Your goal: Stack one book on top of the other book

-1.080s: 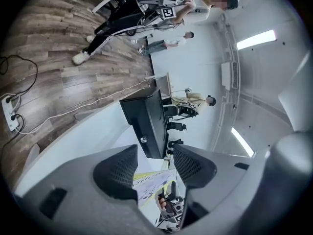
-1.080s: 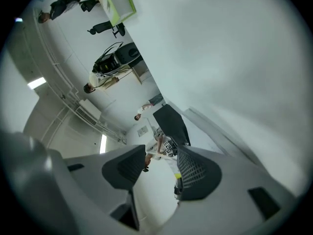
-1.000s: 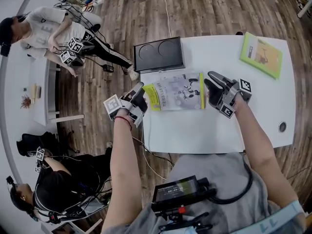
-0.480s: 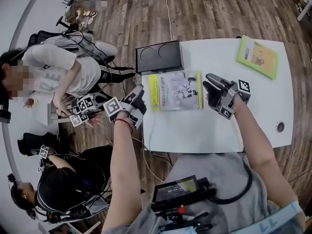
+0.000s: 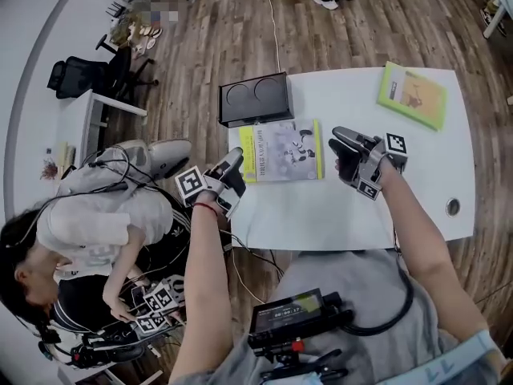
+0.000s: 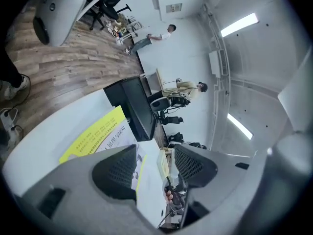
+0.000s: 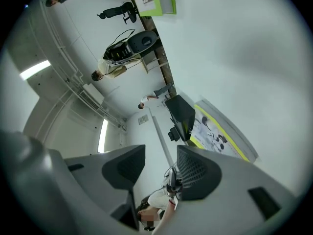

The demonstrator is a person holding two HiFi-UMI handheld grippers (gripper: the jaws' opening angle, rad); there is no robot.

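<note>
Closest in, a black box (image 5: 295, 315) with a little screen is hanging on the wearer's chest, well short of the grey book (image 5: 284, 151), which is what I'm using to place everything else. The grey book is lying flat on the white surface (image 5: 345, 215). It's showing a yellow strip along its left side and cartoon figures on the cover, and nothing is sitting on top of it.

The left tongs (image 5: 235, 169) are hovering just off the grey book's near-left corner, right at the surface's edge. Their own view is showing both pads spread wide with nothing pinched, just the book's yellow strip peeking out beside them. The right tongs (image 5: 338, 149) are hanging just off the book's right side, over the surface and pointing across toward it. Those are spread apart too and aren't gripping anything. Can't really tell if either tip is touching the book, but it's looking like no.

Just behind the grey book's far-left corner, a black tray (image 5: 255, 99) with two round dips is sitting. The green book (image 5: 413, 95) is lying flat well apart from the grey one, off to its far right by the surface's back corner, so the two aren't stacked.

Left of the grey book, down on the wood floor (image 5: 200, 30), a person (image 5: 88, 231) in a light top is bending over and holding marker cubes. Farther back a black chair (image 5: 80, 74) is standing.
</note>
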